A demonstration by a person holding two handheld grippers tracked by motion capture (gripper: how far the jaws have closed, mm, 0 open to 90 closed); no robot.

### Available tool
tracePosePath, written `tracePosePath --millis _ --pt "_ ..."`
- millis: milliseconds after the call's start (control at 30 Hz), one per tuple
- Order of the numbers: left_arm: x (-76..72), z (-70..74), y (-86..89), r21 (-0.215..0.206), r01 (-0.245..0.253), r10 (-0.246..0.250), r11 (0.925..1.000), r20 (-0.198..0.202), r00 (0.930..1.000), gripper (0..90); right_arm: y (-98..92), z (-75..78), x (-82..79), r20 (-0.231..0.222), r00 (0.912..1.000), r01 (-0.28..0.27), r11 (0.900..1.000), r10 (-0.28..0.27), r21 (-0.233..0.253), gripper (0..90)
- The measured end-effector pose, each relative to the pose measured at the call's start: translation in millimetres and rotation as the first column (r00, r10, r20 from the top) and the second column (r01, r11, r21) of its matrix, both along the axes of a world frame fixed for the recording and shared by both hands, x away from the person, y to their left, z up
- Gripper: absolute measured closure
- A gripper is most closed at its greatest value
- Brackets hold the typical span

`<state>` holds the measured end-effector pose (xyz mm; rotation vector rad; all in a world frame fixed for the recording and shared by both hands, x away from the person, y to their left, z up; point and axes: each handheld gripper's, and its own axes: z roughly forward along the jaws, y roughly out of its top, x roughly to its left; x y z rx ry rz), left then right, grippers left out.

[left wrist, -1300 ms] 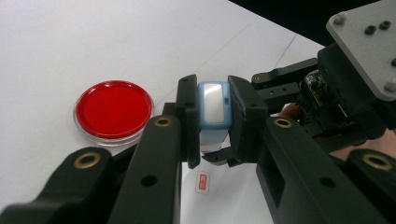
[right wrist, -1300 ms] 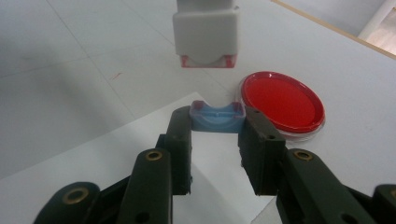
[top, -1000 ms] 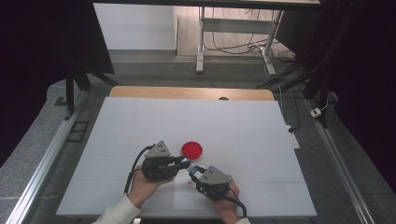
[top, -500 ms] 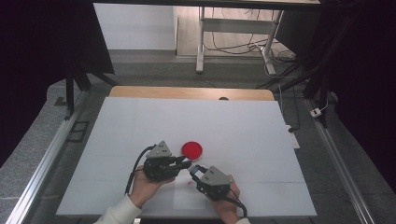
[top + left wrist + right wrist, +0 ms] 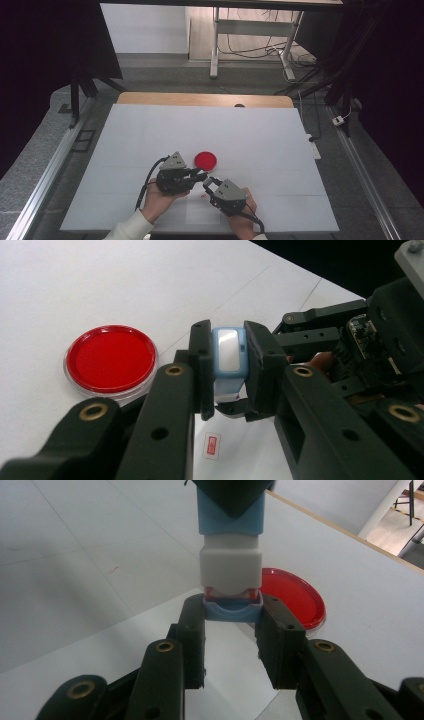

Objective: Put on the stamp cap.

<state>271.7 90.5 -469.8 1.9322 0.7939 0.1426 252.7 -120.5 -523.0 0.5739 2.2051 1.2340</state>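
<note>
A small stamp is held between both grippers above the table (image 5: pixel 150 130). My left gripper (image 5: pixel 228 371) is shut on its light blue body (image 5: pixel 228 347), which has a pale window on it. My right gripper (image 5: pixel 232 612) is shut on the blue cap (image 5: pixel 232 614) at the stamp's other end, just under the white middle section (image 5: pixel 231 565). In the high view the left gripper (image 5: pixel 199 176) and right gripper (image 5: pixel 210 182) meet tip to tip near the front edge. A round red dish (image 5: pixel 206 160) lies flat just beyond them, also seen as the red dish (image 5: pixel 111 359) and the red dish (image 5: pixel 295 597).
A white paper sheet (image 5: pixel 200 212) lies under the grippers with a small red stamped mark (image 5: pixel 212 446) on it. A wooden strip (image 5: pixel 200 99) runs along the table's far edge. Metal rails (image 5: pixel 45 185) flank both sides.
The tips of the two grippers have drawn slightly closer and now meet at the stamp. The red dish has not moved.
</note>
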Motion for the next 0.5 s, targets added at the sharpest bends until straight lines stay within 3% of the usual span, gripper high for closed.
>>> tracePosePath --millis 500 --pt "-1.1 -0.5 -2.7 -0.003 0.002 -0.002 1.0000 -0.002 1.0000 75.3 0.2 -1.1 -0.7 0.008 0.9999 0.015 1.000 -0.015 -0.002 65.1"
